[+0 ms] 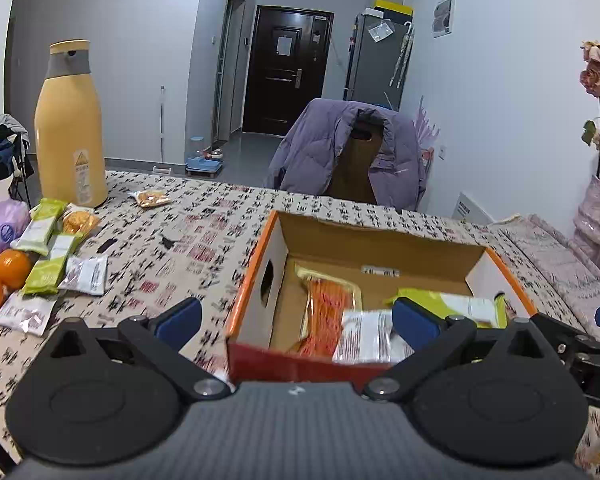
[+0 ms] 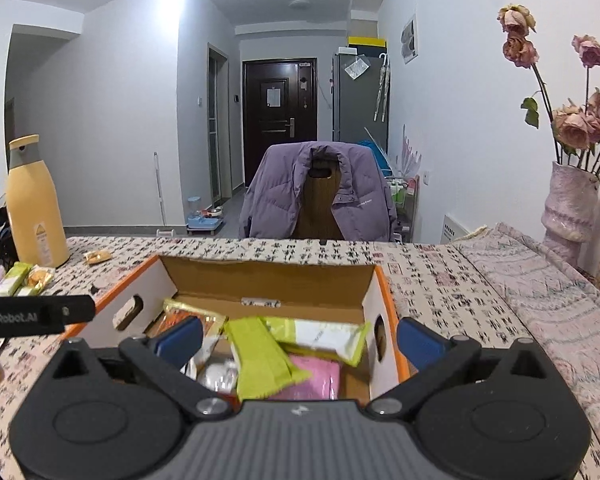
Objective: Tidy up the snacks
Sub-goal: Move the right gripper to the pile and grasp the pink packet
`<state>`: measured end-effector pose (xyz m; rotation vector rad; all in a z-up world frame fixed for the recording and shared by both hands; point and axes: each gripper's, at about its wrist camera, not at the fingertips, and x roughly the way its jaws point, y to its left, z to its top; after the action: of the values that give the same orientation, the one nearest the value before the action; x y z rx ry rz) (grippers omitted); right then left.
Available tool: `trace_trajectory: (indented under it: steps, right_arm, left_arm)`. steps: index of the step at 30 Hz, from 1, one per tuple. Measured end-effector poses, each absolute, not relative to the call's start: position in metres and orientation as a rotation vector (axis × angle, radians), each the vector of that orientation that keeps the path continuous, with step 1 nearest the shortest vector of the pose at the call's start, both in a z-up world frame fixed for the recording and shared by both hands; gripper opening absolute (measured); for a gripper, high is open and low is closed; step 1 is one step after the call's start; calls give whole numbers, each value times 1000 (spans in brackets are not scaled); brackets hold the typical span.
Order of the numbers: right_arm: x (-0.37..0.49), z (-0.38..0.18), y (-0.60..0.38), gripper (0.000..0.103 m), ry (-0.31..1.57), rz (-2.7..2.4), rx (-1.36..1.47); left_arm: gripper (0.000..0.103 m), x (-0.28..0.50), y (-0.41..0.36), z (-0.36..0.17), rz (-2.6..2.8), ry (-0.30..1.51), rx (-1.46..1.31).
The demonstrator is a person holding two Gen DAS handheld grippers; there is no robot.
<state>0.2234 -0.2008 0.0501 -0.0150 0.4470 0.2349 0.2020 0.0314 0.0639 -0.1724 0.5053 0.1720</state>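
An orange-rimmed cardboard box (image 1: 256, 264) sits on the patterned table and holds an orange packet (image 1: 328, 300), a silver packet (image 1: 364, 336) and green packets (image 1: 460, 304). My left gripper (image 1: 296, 316) is open and empty over the box's near left corner. In the right wrist view the box (image 2: 384, 292) holds green packets (image 2: 260, 360) and a pink packet (image 2: 320, 376). My right gripper (image 2: 298, 340) is open and empty above the box's near edge. Loose green, silver and orange snack packets (image 1: 48, 256) lie at the table's left.
A tall yellow thermos (image 1: 68, 128) stands at the far left, with oranges (image 1: 4, 276) and a purple bag (image 1: 0, 228) near the edge. A chair with a purple jacket (image 1: 340, 152) is behind the table. A vase of dried roses (image 2: 568, 200) stands at the right.
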Motion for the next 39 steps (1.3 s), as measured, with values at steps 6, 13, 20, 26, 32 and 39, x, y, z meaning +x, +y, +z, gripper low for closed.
trace_trajectory:
  steps: [6,13,20,26,32,39]
  right_arm:
    - [190,38,-211,103,445,242,-21]
    - [153,20,-224,103,431,260,-11]
    - [135,-1,-231,103,464,266,-21]
    - [126,-15,-239,103,493,260,-21]
    - [125,-26,-235,103,536,273,-30]
    - [142,-38,-222,96,621,263,-57]
  left_arm:
    - [103,170,34,50,125,513,-160]
    - [103,135,34,29,87,510,-141]
    - [103,117,33,8,77,473,-126]
    - [103,113,32,-10,49,467,-120]
    - [103,114,35,-13,39,461,-141]
    - [103,115,32,-15,22,472,-139]
